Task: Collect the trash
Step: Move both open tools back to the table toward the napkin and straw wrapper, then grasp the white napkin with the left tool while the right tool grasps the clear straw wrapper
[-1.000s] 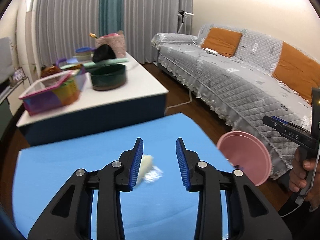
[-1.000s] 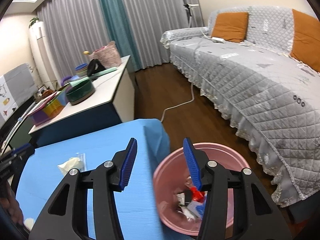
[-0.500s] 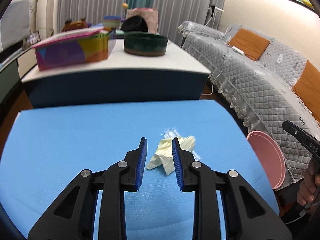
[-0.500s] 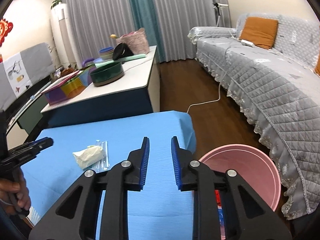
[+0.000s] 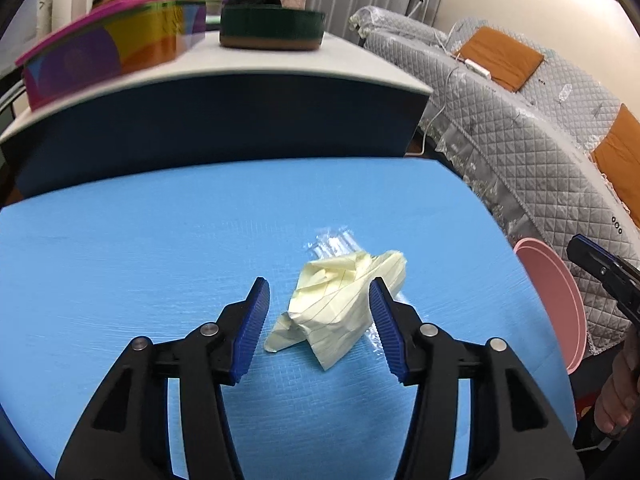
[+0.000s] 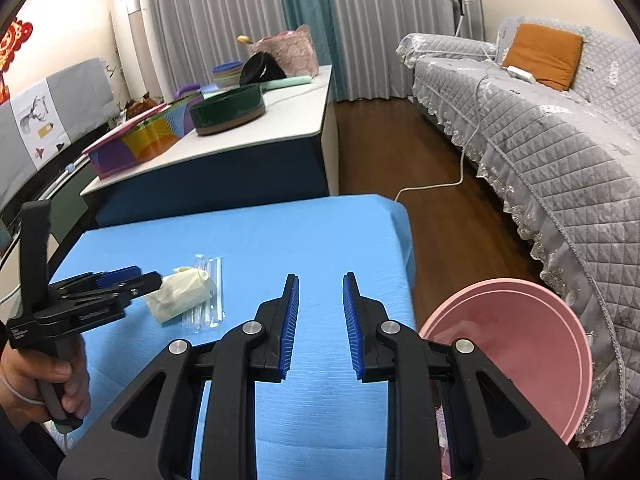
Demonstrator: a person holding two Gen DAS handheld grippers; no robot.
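That crumpled yellow paper (image 5: 340,300) looks featherlight and squishy, so I'd pinch the fat middle. Left tool (image 5: 320,320) is spread around it, right tool (image 6: 318,326) empty and apart.

Left tool spreads around the paper; right tool widens too.

Left tool (image 5: 318,316) went from nearly closed half a second ago to wide apart, and has moved in: crumpled yellow paper (image 5: 340,304) now sits between its blue pads at frame center, right pad touching it. In the right wrist view, right tool (image 6: 318,320) also gapped wider than half a second ago, and the pink bin (image 6: 520,344) fills more of the lower right.
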